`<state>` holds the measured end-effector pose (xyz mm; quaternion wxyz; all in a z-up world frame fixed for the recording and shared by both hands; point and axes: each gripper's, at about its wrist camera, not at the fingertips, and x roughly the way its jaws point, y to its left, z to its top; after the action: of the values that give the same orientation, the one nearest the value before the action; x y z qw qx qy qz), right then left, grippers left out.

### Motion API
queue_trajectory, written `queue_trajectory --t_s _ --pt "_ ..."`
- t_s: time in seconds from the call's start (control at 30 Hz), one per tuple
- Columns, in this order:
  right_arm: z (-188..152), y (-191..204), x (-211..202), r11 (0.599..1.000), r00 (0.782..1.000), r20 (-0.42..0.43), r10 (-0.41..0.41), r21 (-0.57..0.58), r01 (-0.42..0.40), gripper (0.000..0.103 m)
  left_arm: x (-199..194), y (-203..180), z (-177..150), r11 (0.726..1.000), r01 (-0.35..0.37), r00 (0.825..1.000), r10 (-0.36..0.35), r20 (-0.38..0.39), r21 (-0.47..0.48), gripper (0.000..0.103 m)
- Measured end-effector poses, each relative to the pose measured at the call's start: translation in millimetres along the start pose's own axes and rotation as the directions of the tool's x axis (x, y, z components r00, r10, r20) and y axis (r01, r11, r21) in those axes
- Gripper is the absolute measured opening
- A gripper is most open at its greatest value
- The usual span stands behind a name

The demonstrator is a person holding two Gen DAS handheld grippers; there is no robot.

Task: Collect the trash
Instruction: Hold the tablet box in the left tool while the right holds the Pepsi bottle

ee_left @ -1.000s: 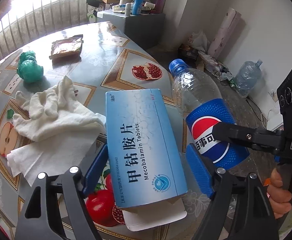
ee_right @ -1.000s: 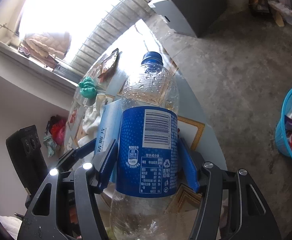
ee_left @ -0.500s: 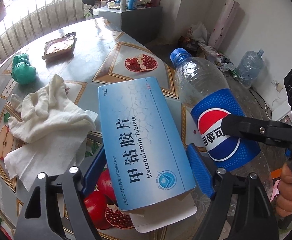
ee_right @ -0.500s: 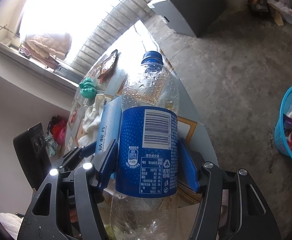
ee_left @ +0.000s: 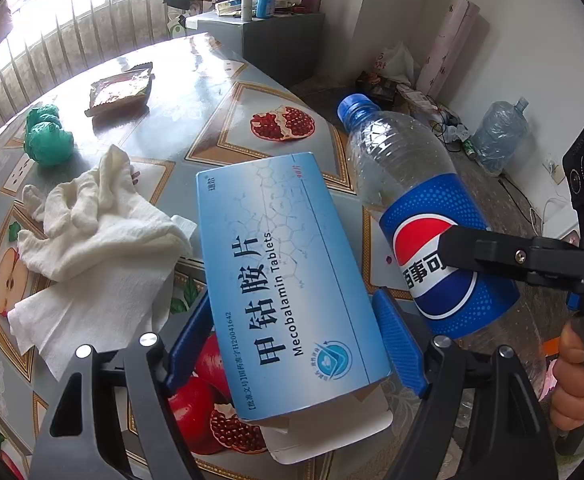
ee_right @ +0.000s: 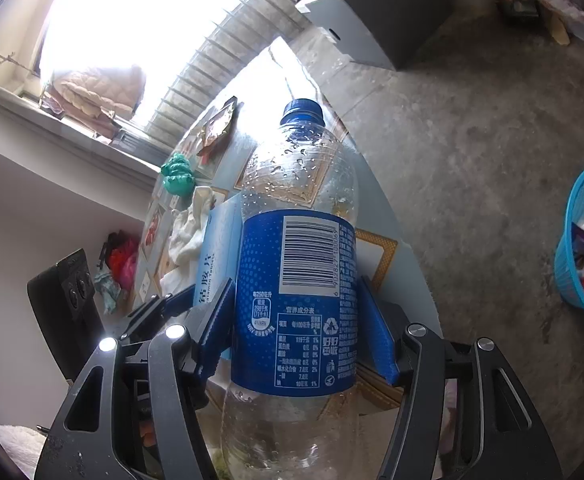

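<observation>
My left gripper (ee_left: 292, 344) is shut on a blue Mecobalamin tablet box (ee_left: 284, 276) and holds it above the table (ee_left: 212, 92). My right gripper (ee_right: 295, 320) is shut on an empty Pepsi bottle (ee_right: 295, 288) with a blue cap, held beyond the table's edge; the bottle also shows in the left wrist view (ee_left: 423, 216), right of the box. The box edge shows left of the bottle in the right wrist view (ee_right: 218, 256). A blue trash basket (ee_right: 583, 248) with wrappers stands on the floor at the right.
On the fruit-print table lie crumpled white tissues (ee_left: 92, 236), a green plastic bag ball (ee_left: 46, 140) and a snack wrapper (ee_left: 120, 90). A grey cabinet (ee_left: 276, 36) stands behind the table. A water jug (ee_left: 499, 136) and clutter lie on the floor.
Both grippers have lifted slightly with the box and the bottle, and the table looks farther below. Both grips are unchanged.
</observation>
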<state>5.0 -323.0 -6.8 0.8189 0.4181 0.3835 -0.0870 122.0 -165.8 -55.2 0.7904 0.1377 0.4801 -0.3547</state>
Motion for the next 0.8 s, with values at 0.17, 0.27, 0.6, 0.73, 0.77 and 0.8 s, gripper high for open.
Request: queue_trajectory --t_s 0.17,0.27,0.6,0.73,0.77,0.8 --pt "-0.9 -0.1 0.0 1.0 1.0 -0.001 -0.009 -0.005 0.009 0.057 -2.3 -0.3 -2.4 1.0 -0.001 1.0 0.001 -0.003 -0.004 0.077" --pt "-2.1 0.4 -0.8 1.0 1.0 -0.003 -0.017 -0.006 0.017 0.057 -4.7 -0.1 -6.5 1.0 -0.003 1.0 0.003 -0.006 -0.003 0.077" --pt "-6.0 8.9 -1.5 0.998 0.998 -0.003 -0.059 -0.019 0.059 0.057 -12.3 4.4 -18.9 1.0 -0.013 1.0 0.013 -0.009 -0.013 0.077" --pt "-7.0 12.4 -1.4 0.996 0.997 -0.004 -0.079 -0.028 0.079 0.057 -13.4 6.7 -21.1 1.0 -0.009 1.0 0.009 -0.006 -0.026 0.077" --pt "-7.4 13.6 -1.3 0.996 0.996 -0.004 -0.084 -0.031 0.084 0.057 -13.7 7.5 -21.4 1.0 -0.008 1.0 0.008 -0.005 -0.029 0.077" --pt "-7.5 14.3 -0.9 0.996 0.996 -0.004 -0.088 -0.033 0.088 0.057 -14.1 7.9 -21.6 0.999 -0.008 1.0 0.007 -0.005 -0.032 0.077"
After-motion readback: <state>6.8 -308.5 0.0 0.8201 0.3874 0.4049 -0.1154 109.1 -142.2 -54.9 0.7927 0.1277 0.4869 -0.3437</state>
